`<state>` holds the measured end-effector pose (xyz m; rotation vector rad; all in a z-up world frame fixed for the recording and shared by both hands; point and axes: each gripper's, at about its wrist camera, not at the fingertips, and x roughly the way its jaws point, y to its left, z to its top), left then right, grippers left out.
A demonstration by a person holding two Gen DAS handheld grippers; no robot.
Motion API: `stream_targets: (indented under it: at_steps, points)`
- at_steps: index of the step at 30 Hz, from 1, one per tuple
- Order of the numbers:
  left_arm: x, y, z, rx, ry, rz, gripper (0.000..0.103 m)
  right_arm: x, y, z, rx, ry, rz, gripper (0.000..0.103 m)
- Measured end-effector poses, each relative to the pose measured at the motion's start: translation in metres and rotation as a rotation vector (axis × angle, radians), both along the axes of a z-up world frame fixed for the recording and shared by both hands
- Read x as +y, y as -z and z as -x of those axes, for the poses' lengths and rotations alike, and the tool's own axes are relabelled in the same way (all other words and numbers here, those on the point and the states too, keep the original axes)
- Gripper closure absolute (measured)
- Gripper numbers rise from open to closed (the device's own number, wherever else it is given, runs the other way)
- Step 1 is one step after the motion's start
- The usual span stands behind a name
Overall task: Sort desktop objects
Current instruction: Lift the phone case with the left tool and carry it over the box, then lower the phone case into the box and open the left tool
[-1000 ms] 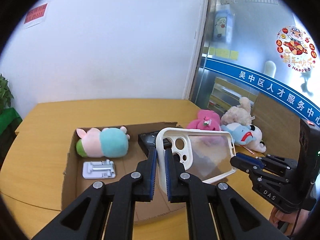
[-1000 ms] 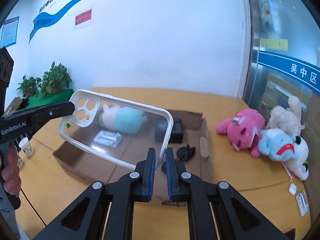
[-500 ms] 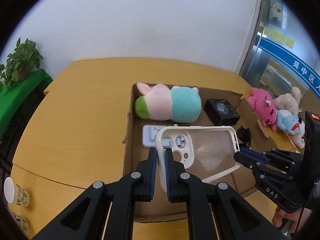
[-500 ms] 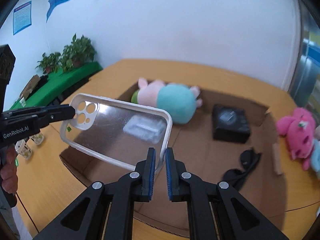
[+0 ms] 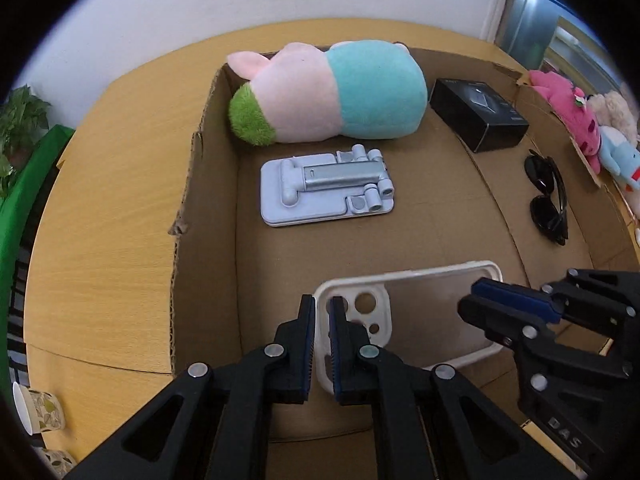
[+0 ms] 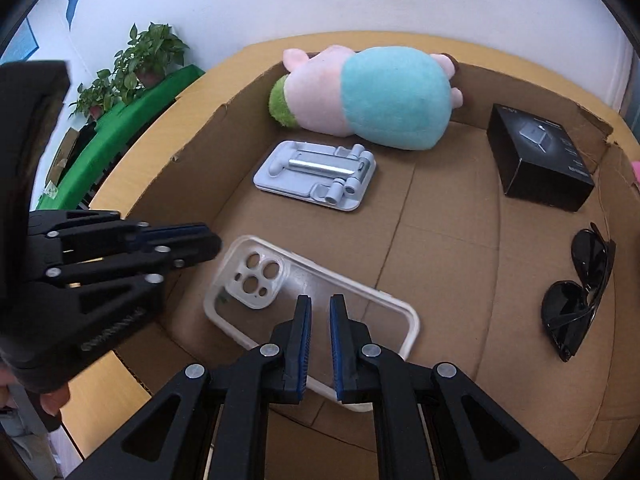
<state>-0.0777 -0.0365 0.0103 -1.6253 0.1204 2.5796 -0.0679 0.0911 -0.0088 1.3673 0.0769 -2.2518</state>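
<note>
**Clear phone case low over the box floor, between two tools**

Left tool clamped on the camera-cutout end of the clear phone case with a white rim, pads pressed to either side of that rim. Right tool at the opposite end of the case, pads slightly apart on either side of the far rim; cannot tell whether gripping or just loosened. Case lying nearly flat, low inside the shallow brown cardboard box, at its near edge; contact with the floor not clear.

Just ahead of the left tool, flat on the box floor: folded pale-blue plastic phone stand. Beyond it, against the far wall: pink, teal and green plush pig, on its side. Ahead and to the right: small black rectangular carton. Further right, near the box's right side: folded black sunglasses. Outside the box, far right: pink and pale plush toys on the wooden worktop. To the far left, below the worktop edge: patterned paper cups.
</note>
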Motion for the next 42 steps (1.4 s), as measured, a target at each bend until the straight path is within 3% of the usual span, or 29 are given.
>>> stream_targets:
  at_steps: [4, 5, 6, 8, 10, 12, 13, 14, 16, 18, 22, 26, 29, 33, 36, 42]
  points:
    - [-0.014, -0.005, -0.004, 0.014, -0.035, 0.006, 0.096, 0.013, -0.019, -0.011, 0.062, 0.002, 0.017, 0.093]
    - [-0.018, -0.007, -0.005, 0.017, -0.043, -0.005, 0.096, 0.019, -0.022, -0.011, 0.066, 0.01, 0.027, 0.086]
    - [-0.021, -0.009, -0.008, 0.024, -0.05, -0.016, 0.096, 0.025, -0.025, -0.011, 0.063, 0.022, 0.04, 0.078]
    - [-0.021, -0.013, -0.012, 0.037, -0.048, -0.017, 0.096, 0.042, -0.028, -0.008, 0.058, 0.058, 0.063, 0.035]
    - [-0.017, -0.018, -0.017, 0.065, -0.038, -0.007, 0.091, 0.057, -0.031, -0.007, 0.06, 0.095, 0.075, 0.026]
    - [-0.012, -0.027, -0.029, 0.129, -0.042, 0.0, 0.083, 0.072, -0.032, -0.009, 0.056, 0.119, 0.094, 0.026]
    - [-0.01, -0.034, -0.036, 0.179, -0.048, -0.005, 0.071, 0.078, -0.034, -0.013, 0.067, 0.13, 0.095, 0.025]
    - [-0.007, -0.041, -0.047, 0.246, -0.061, -0.009, 0.05, 0.083, -0.035, -0.018, 0.089, 0.141, 0.089, 0.024]
    - [0.0, -0.051, -0.065, 0.368, -0.123, 0.0, 0.019, 0.095, -0.037, -0.035, 0.147, 0.165, 0.073, 0.014]
    - [0.005, -0.052, -0.077, 0.452, -0.169, -0.007, 0.019, 0.105, -0.036, -0.051, 0.208, 0.199, 0.04, 0.0]
    - [0.021, -0.034, -0.087, 0.532, -0.183, -0.054, 0.019, 0.127, -0.031, -0.078, 0.337, 0.263, 0.022, 0.0]
    - [0.034, -0.012, -0.092, 0.575, -0.168, -0.092, 0.019, 0.134, -0.018, -0.078, 0.383, 0.256, 0.01, 0.0]
    - [0.037, 0.005, -0.084, 0.541, -0.191, -0.082, 0.019, 0.136, -0.007, -0.079, 0.433, 0.269, 0.02, 0.0]
    - [0.052, 0.011, -0.09, 0.601, -0.149, 0.013, 0.019, 0.134, -0.002, -0.085, 0.507, 0.314, 0.006, 0.0]
    - [0.053, 0.013, -0.098, 0.65, -0.14, -0.002, 0.018, 0.134, 0.002, -0.093, 0.575, 0.324, 0.013, 0.0]
    - [0.053, 0.013, -0.098, 0.644, -0.141, 0.0, 0.018, 0.134, 0.003, -0.093, 0.579, 0.321, 0.016, 0.0]
